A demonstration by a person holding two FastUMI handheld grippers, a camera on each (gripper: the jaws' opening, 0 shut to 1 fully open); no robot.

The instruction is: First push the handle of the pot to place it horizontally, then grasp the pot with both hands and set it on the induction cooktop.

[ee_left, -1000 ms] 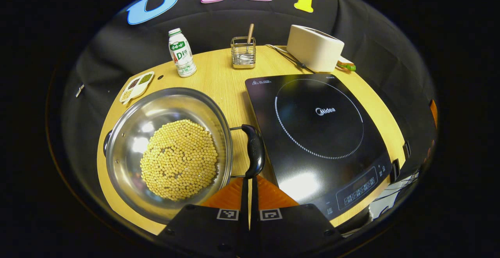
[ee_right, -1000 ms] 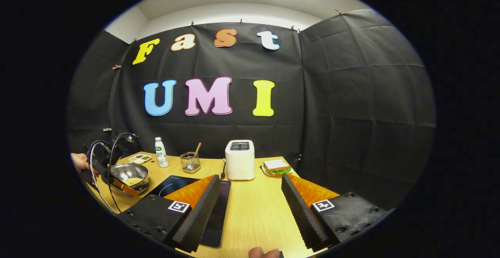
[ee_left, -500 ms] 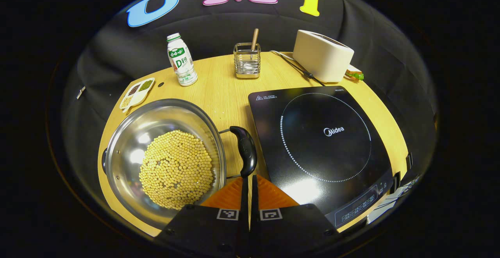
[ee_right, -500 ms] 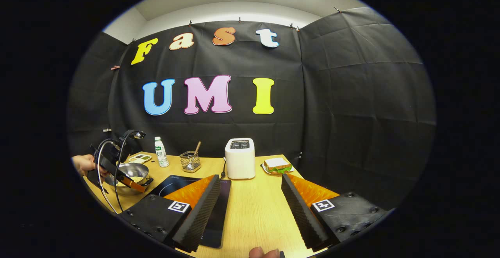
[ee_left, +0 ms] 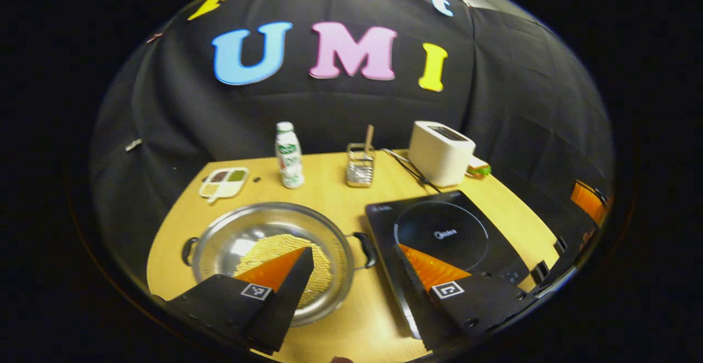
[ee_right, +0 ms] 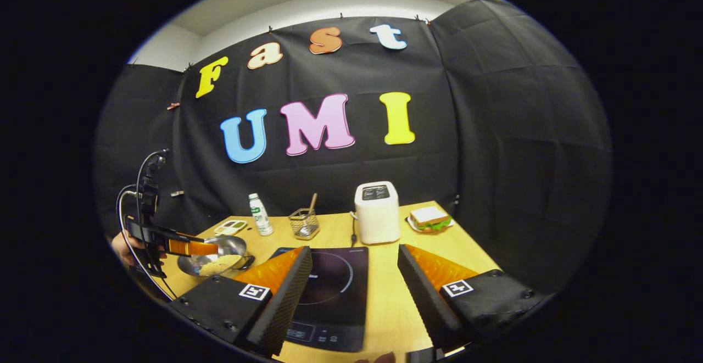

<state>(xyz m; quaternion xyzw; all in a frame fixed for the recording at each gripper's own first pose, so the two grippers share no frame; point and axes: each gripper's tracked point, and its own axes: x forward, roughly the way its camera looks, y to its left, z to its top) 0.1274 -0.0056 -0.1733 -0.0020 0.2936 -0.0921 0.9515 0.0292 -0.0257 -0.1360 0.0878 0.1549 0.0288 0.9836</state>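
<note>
A: Item one, left gripper (ee_left: 351,275)?
B: Fingers spread wide, nothing between them. It hangs above the table's (ee_left: 329,209) near edge; one finger overlaps the pot, the other the induction cooktop.

A: Right gripper (ee_right: 354,275)?
B: Also wide open and holding nothing, above the near edge, with the cooktop (ee_right: 329,291) showing between its fingers.

A: The pot (ee_left: 273,258)?
B: Steel, holding yellow beans (ee_left: 285,250), standing on the table's left half just beside the induction cooktop (ee_left: 445,236) and not on it. One dark handle (ee_left: 367,249) points toward the cooktop, lying level; the other (ee_left: 188,250) points toward the left edge.

A: Remaining stock?
B: Along the far edge: a divided dish (ee_left: 224,182) near the far left corner, a bottle (ee_left: 289,155), a wire holder (ee_left: 360,165) with a stick in it, a white toaster (ee_left: 441,153), and a sandwich (ee_right: 430,217) at the far right corner. In the right gripper view, a hand (ee_right: 125,245) holds the left gripper at the table's left edge.
</note>
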